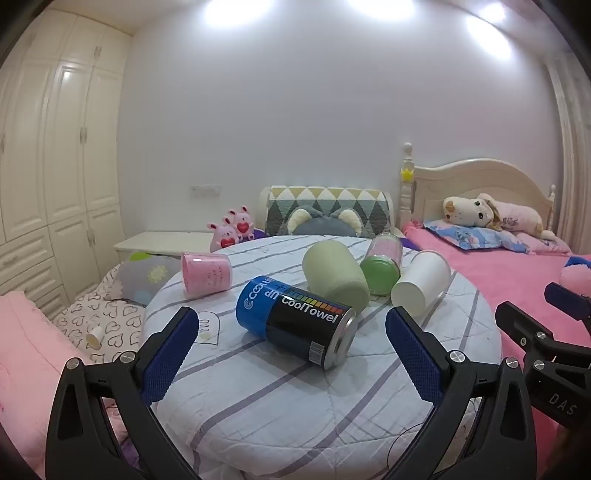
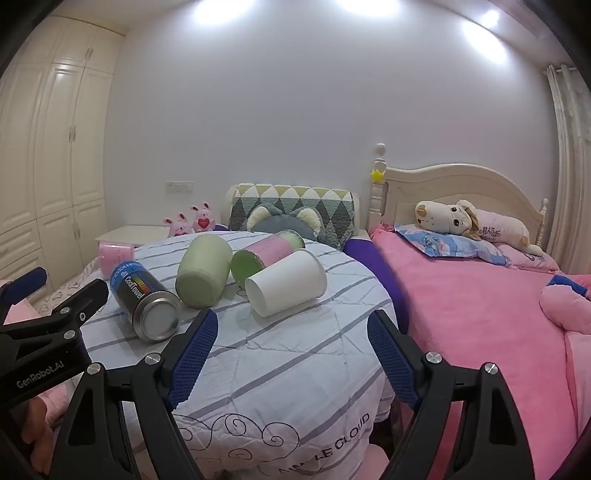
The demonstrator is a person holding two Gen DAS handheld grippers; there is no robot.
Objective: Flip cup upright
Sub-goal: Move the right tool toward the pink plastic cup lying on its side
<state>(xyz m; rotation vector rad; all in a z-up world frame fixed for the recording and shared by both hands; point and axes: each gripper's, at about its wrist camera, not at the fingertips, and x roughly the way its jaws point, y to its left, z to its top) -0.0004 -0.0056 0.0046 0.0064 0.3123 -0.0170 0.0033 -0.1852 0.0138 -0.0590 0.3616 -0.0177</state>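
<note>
Left wrist view: left tongs (image 1: 291, 328) wide open, empty, over the striped cloth counter (image 1: 295, 406). White cup (image 1: 421, 282) lies on its side at far right, beside green-lidded jar (image 1: 382, 264); CoolTowel can (image 1: 297, 317) on its side between the pads.

Right wrist view: right tongs (image 2: 291, 343) wide open, empty, white cup (image 2: 286, 282) just ahead, on its side, base toward camera.

Light: bright, even, from ceiling lamps (image 1: 373, 5) blown out to white glare at the top.
Shadows: soft and short under the cans.
Glare: sheen on the wardrobe (image 1: 66, 77) doors.
Edges: strong fisheye bending, dark corner vignette.
Focus: slightly soft, hazy throughout.
</note>
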